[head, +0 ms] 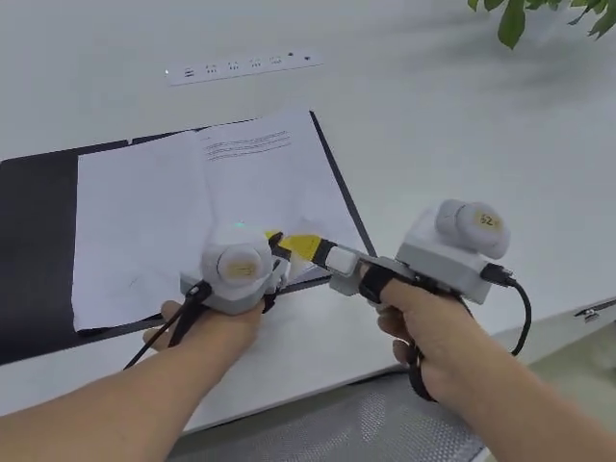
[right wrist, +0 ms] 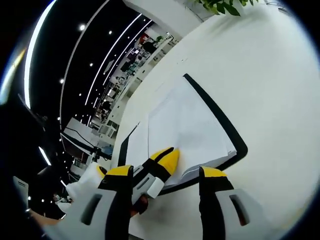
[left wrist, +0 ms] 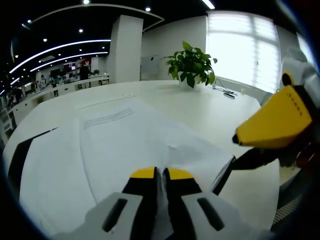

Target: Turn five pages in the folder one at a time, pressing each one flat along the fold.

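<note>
Folder (head: 38,250) lies open along the table's (head: 433,115) front edge, left of centre. Left gripper (left wrist: 161,175) is down at the bottom edge of the right page (head: 274,183), jaws squeezed together with a sliver of page between them. Right gripper (head: 300,246) hovers just beside it, by the folder's front right corner, jaws wide apart, holding nothing.
</note>
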